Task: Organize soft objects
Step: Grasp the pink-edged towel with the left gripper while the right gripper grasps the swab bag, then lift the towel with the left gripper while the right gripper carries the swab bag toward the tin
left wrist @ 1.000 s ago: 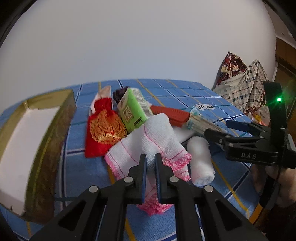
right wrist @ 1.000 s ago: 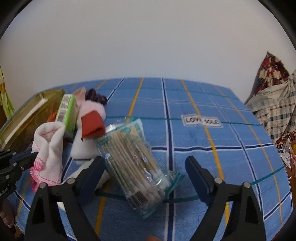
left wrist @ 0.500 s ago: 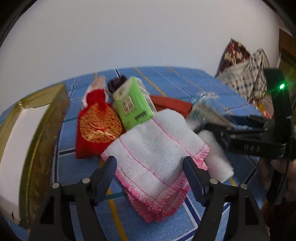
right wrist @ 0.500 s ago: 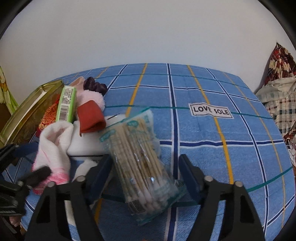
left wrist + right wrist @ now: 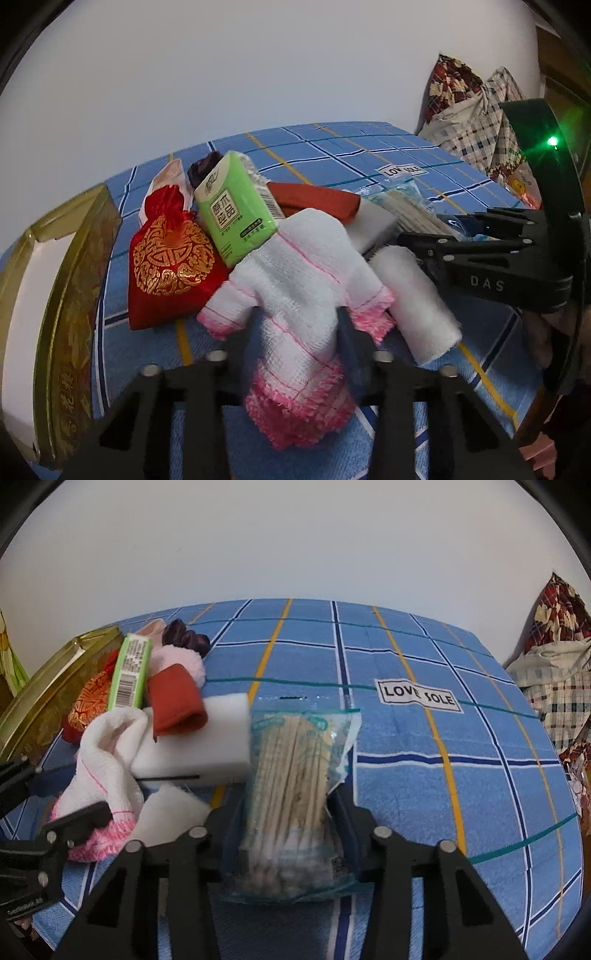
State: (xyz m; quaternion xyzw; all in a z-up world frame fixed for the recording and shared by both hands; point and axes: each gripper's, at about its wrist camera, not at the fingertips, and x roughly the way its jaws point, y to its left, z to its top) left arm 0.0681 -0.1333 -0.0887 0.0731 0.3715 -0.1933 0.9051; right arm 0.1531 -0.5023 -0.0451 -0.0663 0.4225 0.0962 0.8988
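Two views, each giving what the other is hiding. Showing in the left wrist view only: the gold print on the red pouch (image 5: 170, 254) and the open gold box (image 5: 70, 317) along the frame's left edge. Showing in the right wrist view only: the white sponge block (image 5: 207, 738) at centre left, and the wide bare blue checked cloth (image 5: 461, 775) filling the right half (plenty of room there).

Closing just now around the pink-edged white cloth (image 5: 299, 314) at lower centre, left gripper (image 5: 295, 332), pads seeming to be pressing its folds. Squeezing the bag of cotton swabs (image 5: 295, 786), right gripper (image 5: 286, 812), jaws having just narrowed onto it.
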